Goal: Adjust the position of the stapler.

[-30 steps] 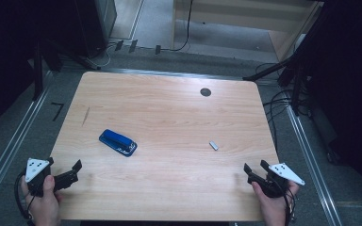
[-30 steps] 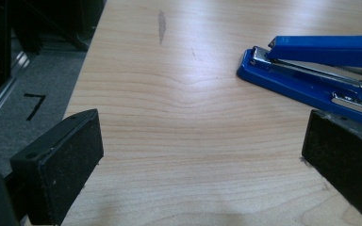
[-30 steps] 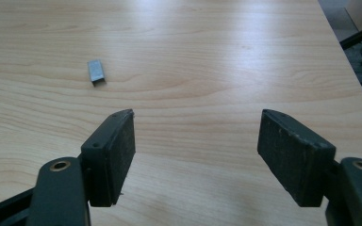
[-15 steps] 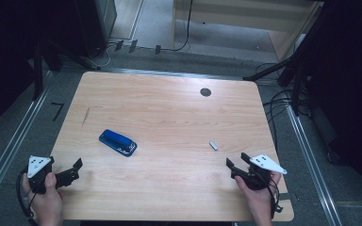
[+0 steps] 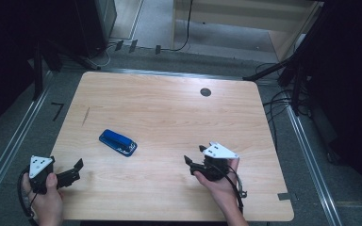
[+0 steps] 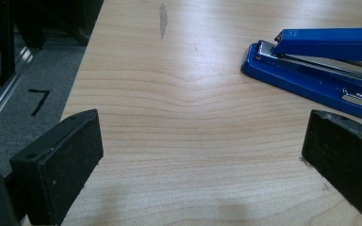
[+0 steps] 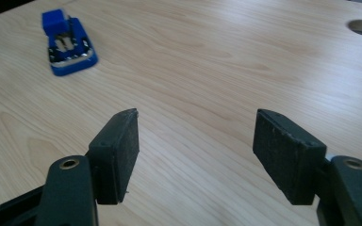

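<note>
From up high I count one blue stapler (image 5: 118,142) on the wooden table (image 5: 169,108), lying flat at about nine o'clock from the table's centre, its length running from ten o'clock to four o'clock. I count two grippers, one in each hand.

My left gripper (image 5: 75,170) sits at the table's seven o'clock corner, jaws spread wide with nothing between them; in the left gripper view the stapler (image 6: 320,61) lies ahead at two o'clock, just past the right-hand pad.

My right gripper (image 5: 194,156) hovers over the table at about five o'clock from centre, held in a hand (image 5: 219,181), jaws parted and empty. In the right gripper view the stapler (image 7: 68,44) shows end-on at eleven o'clock, well apart from the pads.

One round dark hole (image 5: 206,92) sits in the tabletop near one o'clock.
</note>
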Demonstrator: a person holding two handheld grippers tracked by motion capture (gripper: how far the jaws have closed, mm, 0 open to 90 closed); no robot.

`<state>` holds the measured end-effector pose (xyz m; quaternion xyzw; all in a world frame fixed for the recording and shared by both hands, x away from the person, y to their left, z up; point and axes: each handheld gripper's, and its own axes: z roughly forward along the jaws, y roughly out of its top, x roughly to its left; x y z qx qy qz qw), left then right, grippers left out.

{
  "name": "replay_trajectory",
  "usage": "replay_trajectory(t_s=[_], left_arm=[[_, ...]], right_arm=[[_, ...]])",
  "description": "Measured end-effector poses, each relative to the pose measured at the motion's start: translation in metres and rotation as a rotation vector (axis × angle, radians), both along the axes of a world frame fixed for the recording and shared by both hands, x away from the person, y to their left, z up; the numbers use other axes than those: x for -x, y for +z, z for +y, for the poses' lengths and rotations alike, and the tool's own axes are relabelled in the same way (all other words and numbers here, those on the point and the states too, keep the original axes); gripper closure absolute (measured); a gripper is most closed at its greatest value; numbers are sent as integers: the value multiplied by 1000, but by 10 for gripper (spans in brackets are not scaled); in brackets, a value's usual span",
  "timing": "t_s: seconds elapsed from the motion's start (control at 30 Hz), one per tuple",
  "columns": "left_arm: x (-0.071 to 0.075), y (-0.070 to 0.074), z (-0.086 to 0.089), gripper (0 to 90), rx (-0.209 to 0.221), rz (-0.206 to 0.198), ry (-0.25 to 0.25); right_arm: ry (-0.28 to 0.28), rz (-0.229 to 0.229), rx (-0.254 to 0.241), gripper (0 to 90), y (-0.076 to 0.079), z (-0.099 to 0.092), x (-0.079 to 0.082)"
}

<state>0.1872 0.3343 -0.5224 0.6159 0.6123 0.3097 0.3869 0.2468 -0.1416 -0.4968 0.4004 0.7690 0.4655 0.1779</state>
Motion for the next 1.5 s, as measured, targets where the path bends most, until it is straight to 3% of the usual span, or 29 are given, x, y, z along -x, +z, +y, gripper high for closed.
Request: replay_trajectory(t_s=[0.47, 0.77, 1.03, 1.5], left_arm=[[-1, 0, 0, 0, 1, -4, 1], [-1, 0, -2, 0, -27, 1, -9], [-1, 0, -3, 0, -27, 3, -8], [-1, 0, -3, 0, -30, 0, -12]], right_arm=[[148, 14, -13, 322, 9, 81, -24], [205, 36, 9, 324, 0, 113, -37], [257, 62, 34, 326, -12, 143, -42], [291, 71, 33, 367, -15, 181, -54]])
